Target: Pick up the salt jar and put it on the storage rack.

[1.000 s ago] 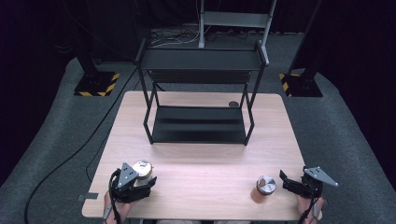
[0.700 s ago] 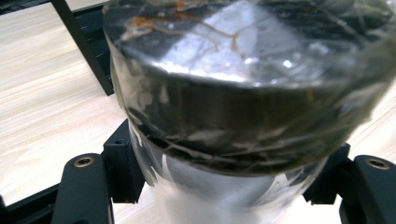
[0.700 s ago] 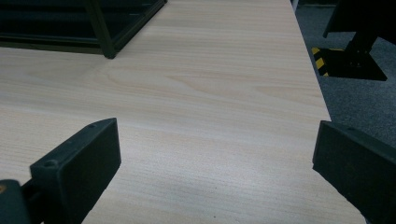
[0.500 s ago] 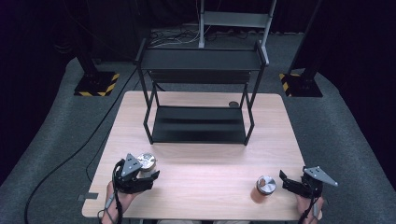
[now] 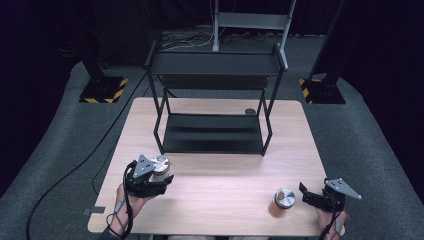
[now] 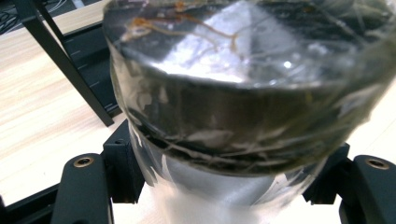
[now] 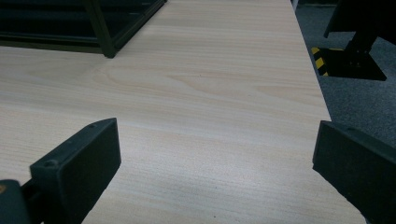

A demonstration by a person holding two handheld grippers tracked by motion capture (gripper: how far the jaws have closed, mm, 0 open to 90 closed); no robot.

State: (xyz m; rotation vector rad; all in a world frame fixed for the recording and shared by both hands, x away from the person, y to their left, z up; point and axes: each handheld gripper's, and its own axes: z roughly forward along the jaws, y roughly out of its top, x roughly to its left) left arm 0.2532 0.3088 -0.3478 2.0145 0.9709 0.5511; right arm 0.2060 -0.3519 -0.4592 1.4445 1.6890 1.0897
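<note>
Since the earlier frames the left claw [image 5: 159,176] has carried its jar [image 5: 160,165] up and forward off the near left corner of the worktop [image 5: 220,165], toward the rack, while the right claw [image 5: 306,192] has kept its place at the near right edge. Clenched on the jar, the left claw grips it low on the body, with the silver lid above the jaws; in the left gripper view the jar [image 6: 243,107] sits right against the camera, a clear glass wall with a dark band around it, the two black jaws pressed against its sides at the bottom. Beyond that claw, a black leg of the rack [image 6: 65,60] crosses the pale wood. The right claw [image 7: 215,154] is released, its jaws spread wide apart over bare wood with nothing between them. Just to the left of that claw, close by but not touching, a second jar [image 5: 284,200] with a silver lid and brownish contents stands upright on the worktop. Farther ahead of both claws, the black two-tier rack [image 5: 215,135] stands at the middle of the worktop, its lower shelf close to the wood and its upper shelf raised on thin legs. A small dark round thing [image 5: 250,111] lies by the rack's far right leg, too small to identify.
</note>
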